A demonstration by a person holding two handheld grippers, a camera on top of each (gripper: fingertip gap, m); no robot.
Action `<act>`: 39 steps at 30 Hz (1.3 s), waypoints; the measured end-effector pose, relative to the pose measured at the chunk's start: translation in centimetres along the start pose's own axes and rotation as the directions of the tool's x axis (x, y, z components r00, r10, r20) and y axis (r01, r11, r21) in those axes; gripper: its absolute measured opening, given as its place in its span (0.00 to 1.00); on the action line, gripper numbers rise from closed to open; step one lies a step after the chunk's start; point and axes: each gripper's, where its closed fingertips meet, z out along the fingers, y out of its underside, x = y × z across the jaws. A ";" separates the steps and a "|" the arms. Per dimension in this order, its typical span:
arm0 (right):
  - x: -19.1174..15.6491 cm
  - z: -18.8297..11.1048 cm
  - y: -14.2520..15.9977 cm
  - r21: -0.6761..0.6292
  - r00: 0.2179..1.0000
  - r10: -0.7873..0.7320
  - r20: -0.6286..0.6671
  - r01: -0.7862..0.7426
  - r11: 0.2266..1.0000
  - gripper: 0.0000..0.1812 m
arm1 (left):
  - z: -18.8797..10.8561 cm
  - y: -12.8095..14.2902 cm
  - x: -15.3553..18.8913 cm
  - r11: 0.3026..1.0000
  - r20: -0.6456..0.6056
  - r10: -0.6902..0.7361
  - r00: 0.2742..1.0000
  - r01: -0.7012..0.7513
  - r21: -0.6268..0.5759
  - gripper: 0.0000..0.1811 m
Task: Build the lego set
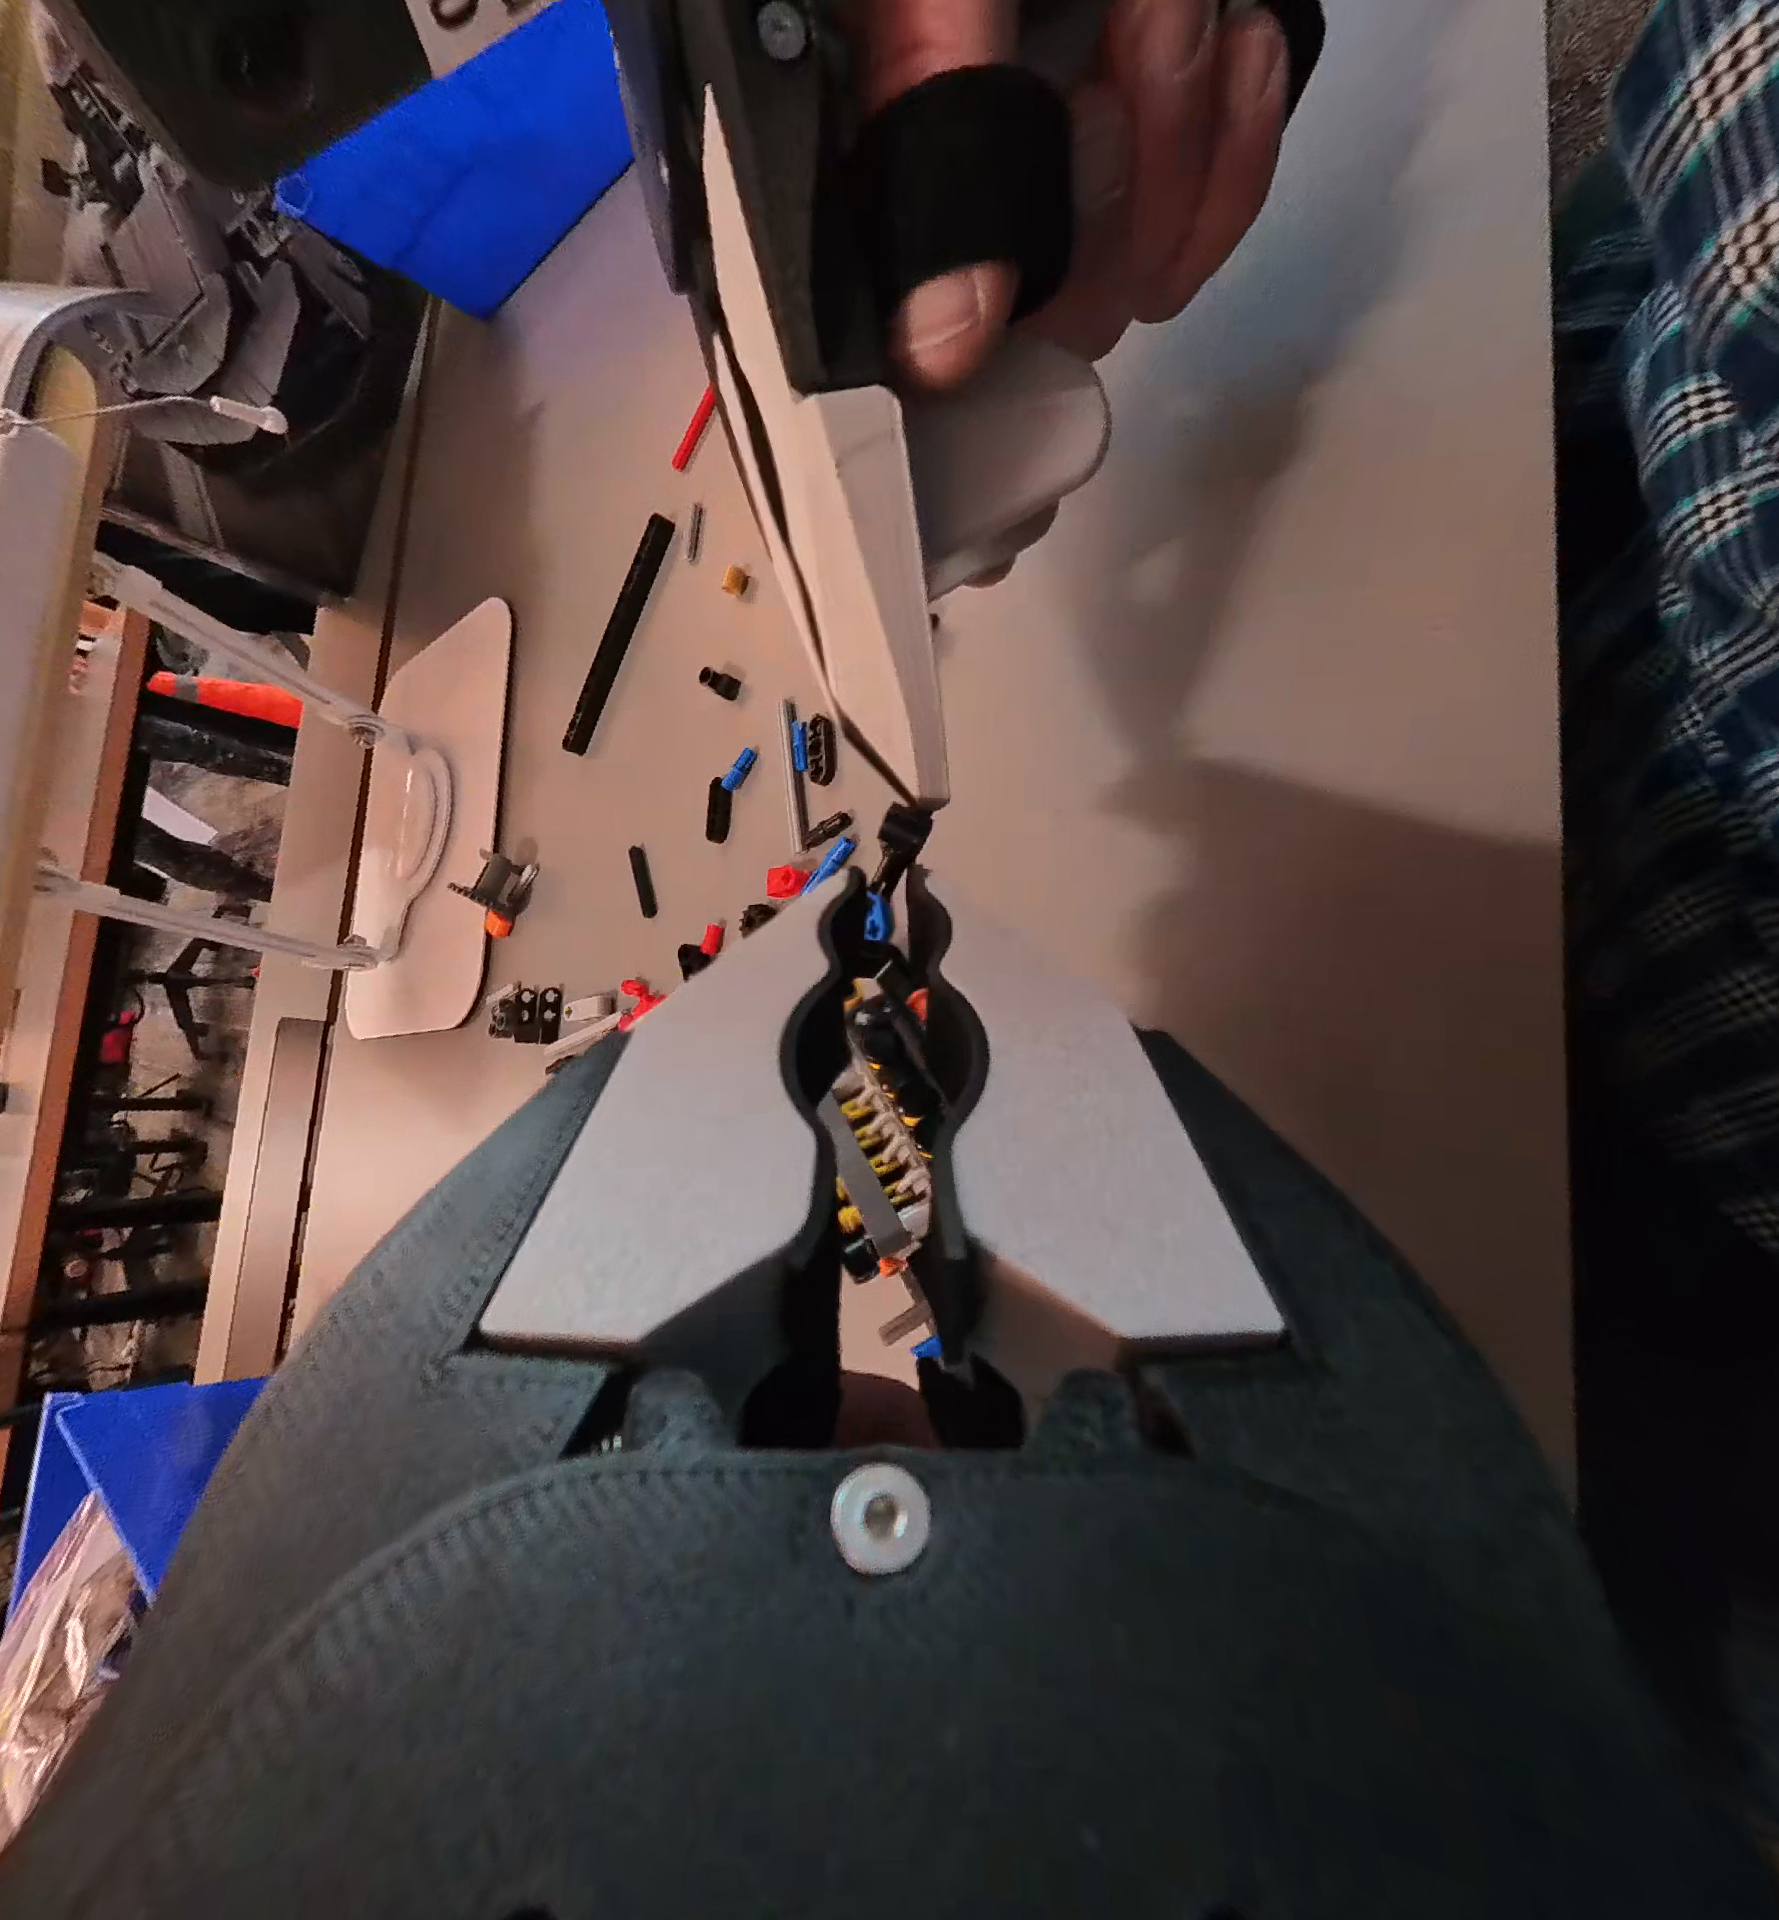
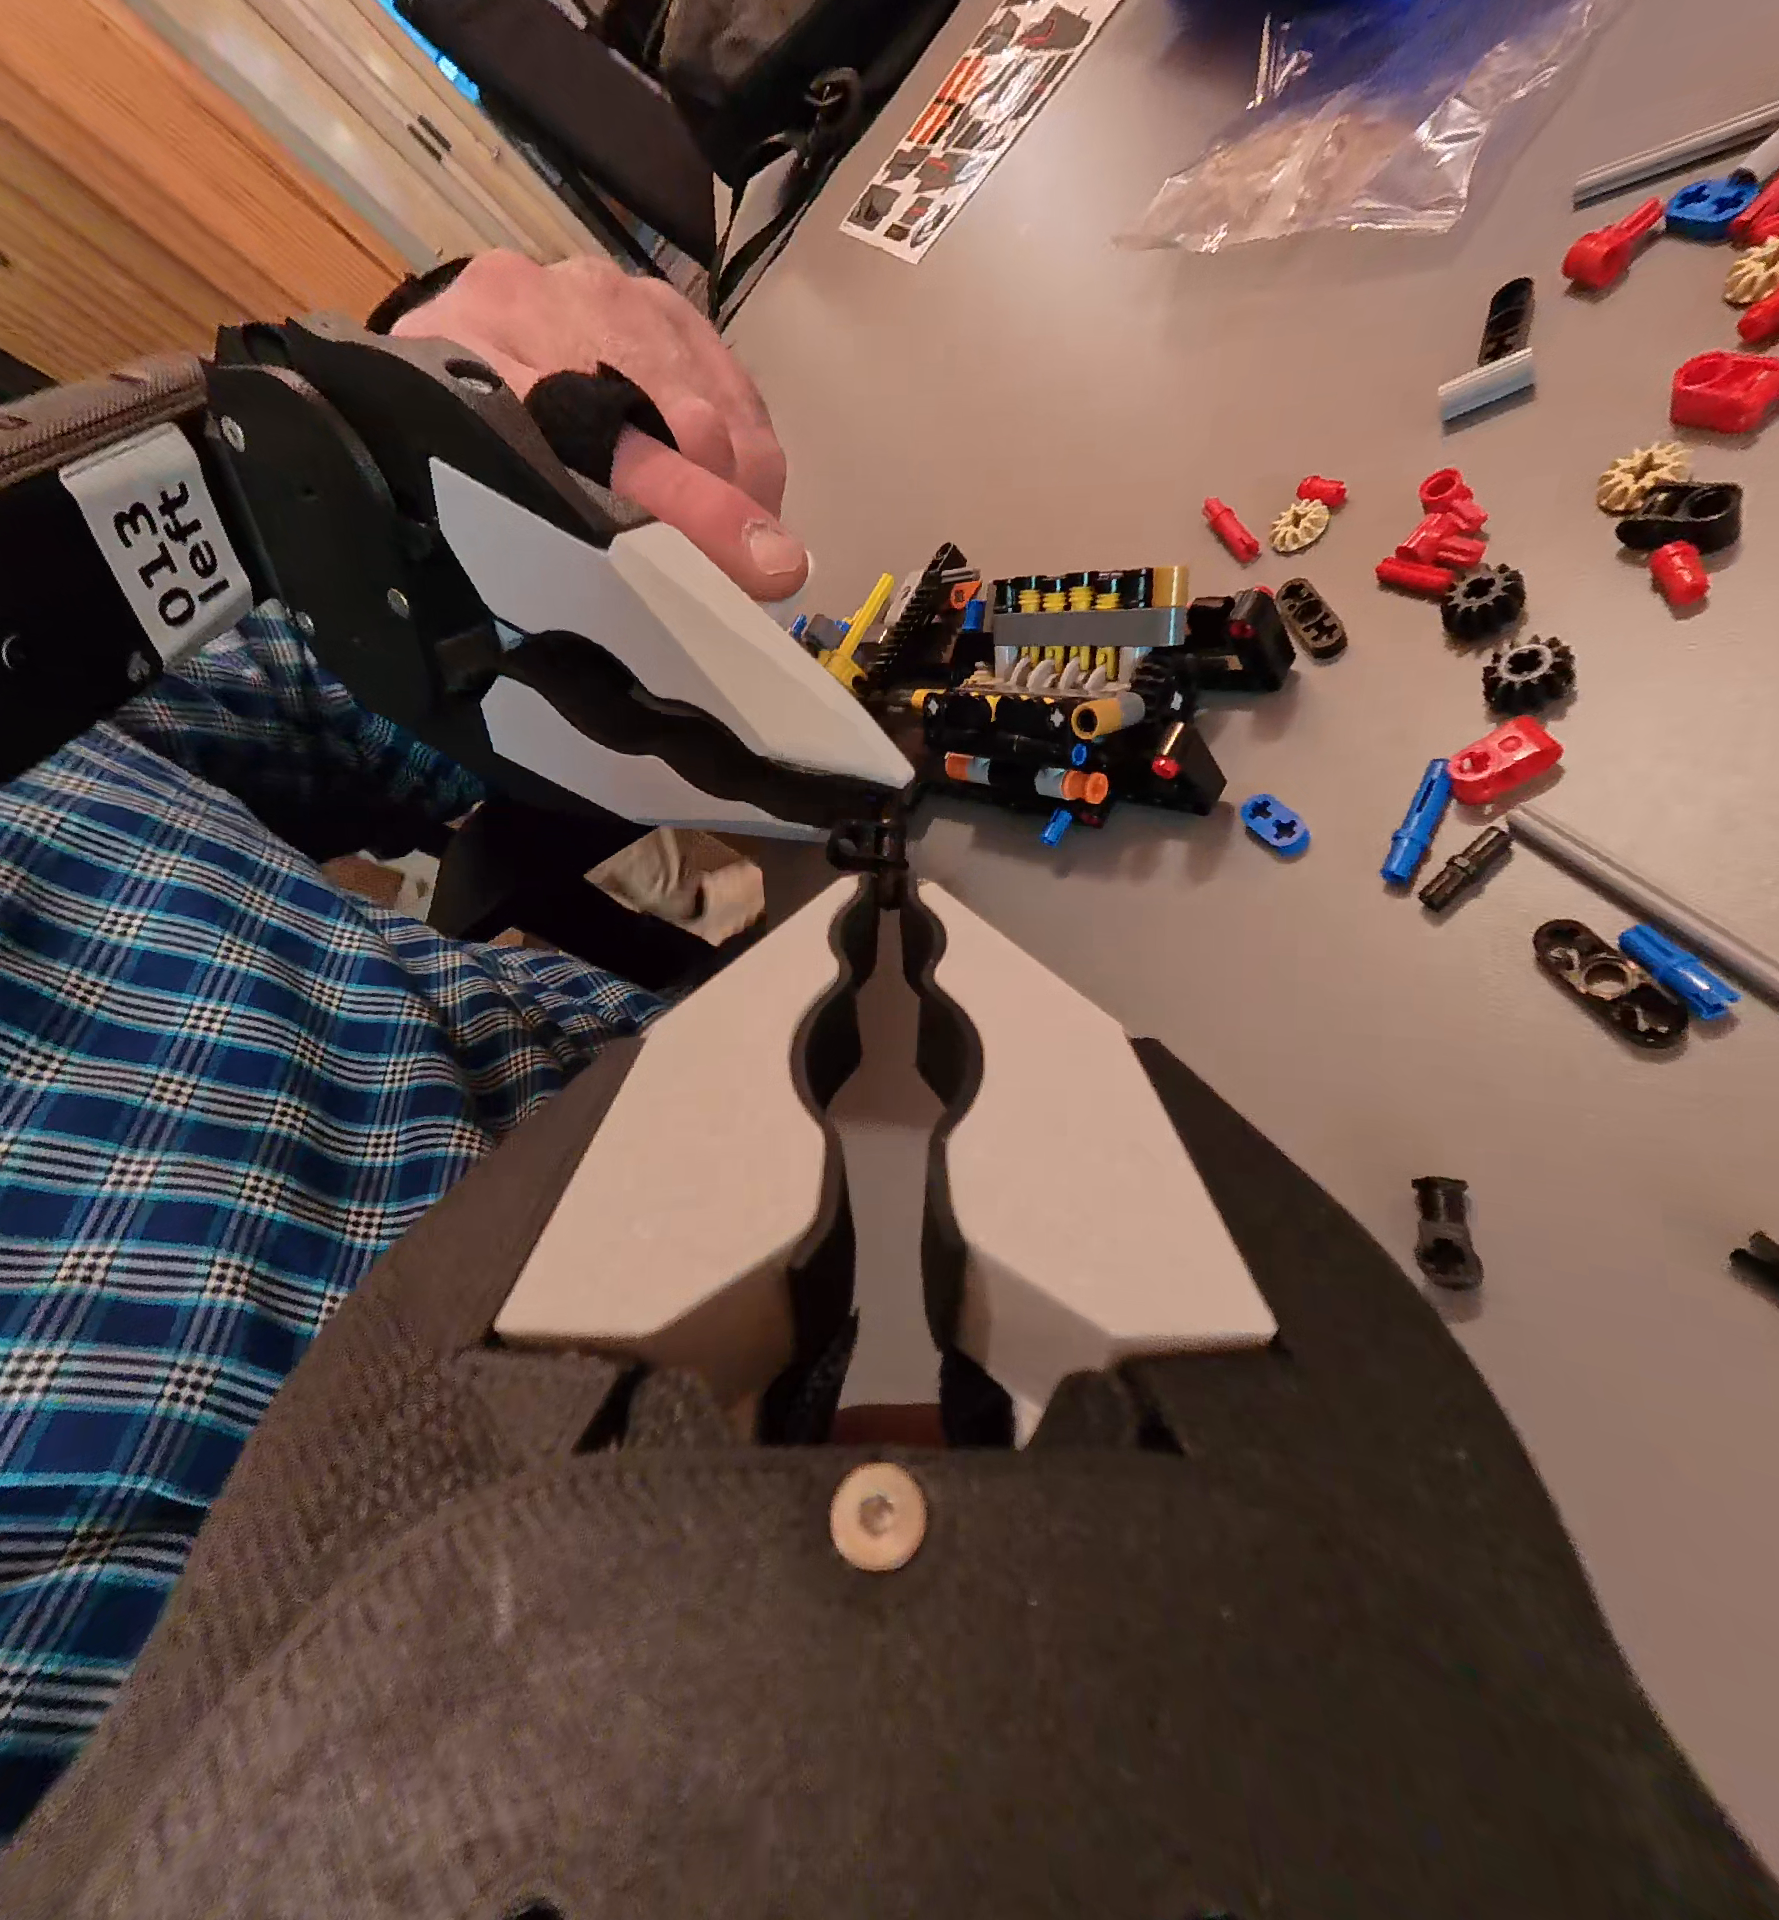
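Observation:
A small black connector (image 2: 867, 837) hangs between my two gripper tips above the grey table (image 2: 1124, 1039). My right gripper (image 2: 880, 885) is shut on its round body. My left gripper (image 2: 893, 790) comes in from the left, shut, with its tips on the piece's thin upper end. In the left wrist view the left gripper (image 1: 882, 883) points up at the connector (image 1: 901, 828), and the right gripper (image 1: 921, 805) comes down from above. The partly built lego assembly (image 2: 1072, 675), black, grey and yellow, lies on the table just behind; it shows through the left fingers' gap (image 1: 880, 1132).
Loose parts lie right of the assembly: red connectors (image 2: 1503, 761), black gears (image 2: 1527, 673), tan gears (image 2: 1643, 473), blue pins (image 2: 1415, 821), a grey axle (image 2: 1674, 914). A plastic bag (image 2: 1363, 156) and sticker sheet (image 2: 968, 114) lie farther off. A long black beam (image 1: 620, 634) lies left. My plaid sleeve (image 2: 189, 987) is close. Only a small space, under 4 cm, lies between the two pairs of fingers. The grey axle (image 2: 1674, 914) is about equally far from each gripper, around 12 cm. It turns up in the left wrist view (image 1: 791, 772) as well.

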 end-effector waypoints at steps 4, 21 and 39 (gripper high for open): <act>0.1 -0.1 -0.2 -0.005 1.000 -0.012 0.006 0.012 1.000 0.01 | 0.0 0.0 0.0 1.000 -0.020 -0.012 1.000 0.012 0.010 0.02; 0.9 -0.7 -0.8 -0.216 0.757 -0.607 -0.243 0.567 0.795 0.04 | -0.1 0.4 0.3 0.987 -0.197 -0.162 0.967 0.163 -0.013 0.01; 0.3 0.1 -0.1 -0.299 0.666 -0.719 -0.200 0.657 0.692 0.01 | 0.3 0.5 1.1 0.994 -0.271 -0.106 0.957 0.093 -0.060 0.01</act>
